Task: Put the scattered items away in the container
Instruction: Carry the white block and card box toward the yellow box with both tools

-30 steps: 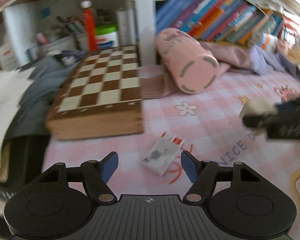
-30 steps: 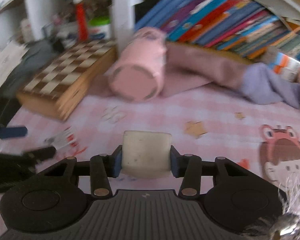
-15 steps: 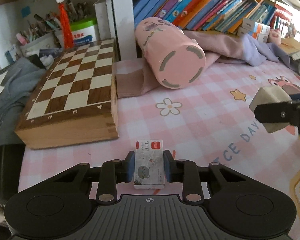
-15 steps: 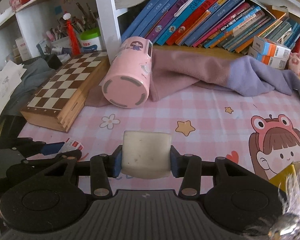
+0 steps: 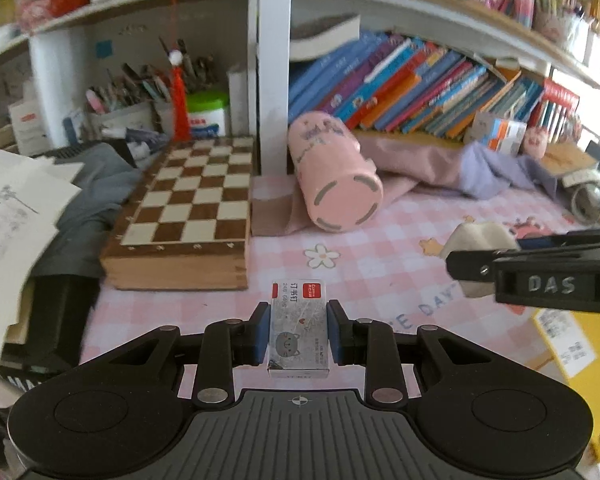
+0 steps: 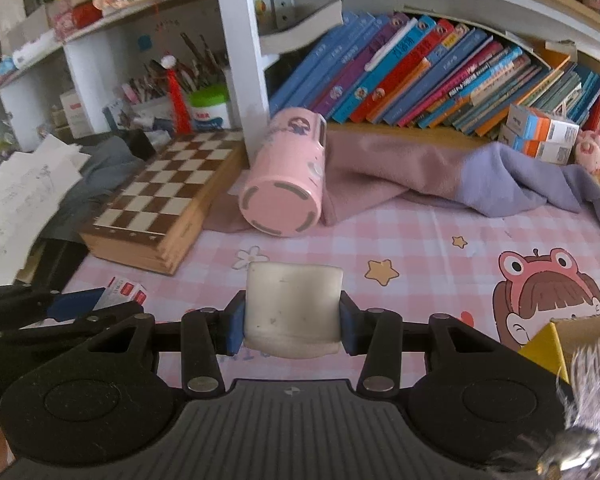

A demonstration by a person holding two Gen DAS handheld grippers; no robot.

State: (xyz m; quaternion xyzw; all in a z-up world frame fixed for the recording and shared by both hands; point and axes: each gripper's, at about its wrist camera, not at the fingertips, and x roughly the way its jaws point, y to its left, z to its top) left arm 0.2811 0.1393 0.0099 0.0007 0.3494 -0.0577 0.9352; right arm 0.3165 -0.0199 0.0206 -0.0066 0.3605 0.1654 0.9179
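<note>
Pink-and-white checked cloth (image 5: pixel 384 280), printed with flowers, stars and a cartoon girl in a frog hat, covers the desk beneath two hand-held grippers. The left gripper (image 5: pixel 299 332) is clamped on a small box of staples (image 5: pixel 299 332) with a grey cat on its label, held clear of the cloth; its jaws closed onto the box within the last second. The right gripper (image 6: pixel 293 316) is clamped on a pale, scuffed eraser block (image 6: pixel 293 306). A yellow box corner (image 6: pixel 548 344), possibly the container, shows at the right edge of the right wrist view. At the back of the desk a pink tumbler (image 6: pixel 284 184) lies on its side, its base facing the cameras, resting on a mauve and lilac blanket (image 6: pixel 420 172). To its left sits a closed wooden chess board (image 5: pixel 188 216). Behind, white shelving (image 5: pixel 272 64) carries a leaning row of colourful books (image 6: pixel 440 76), a holder full of pens (image 5: pixel 140 88) and a green-lidded tub (image 5: pixel 206 114). Loose sketched papers (image 5: pixel 16 208) overhang grey fabric at the far left.
</note>
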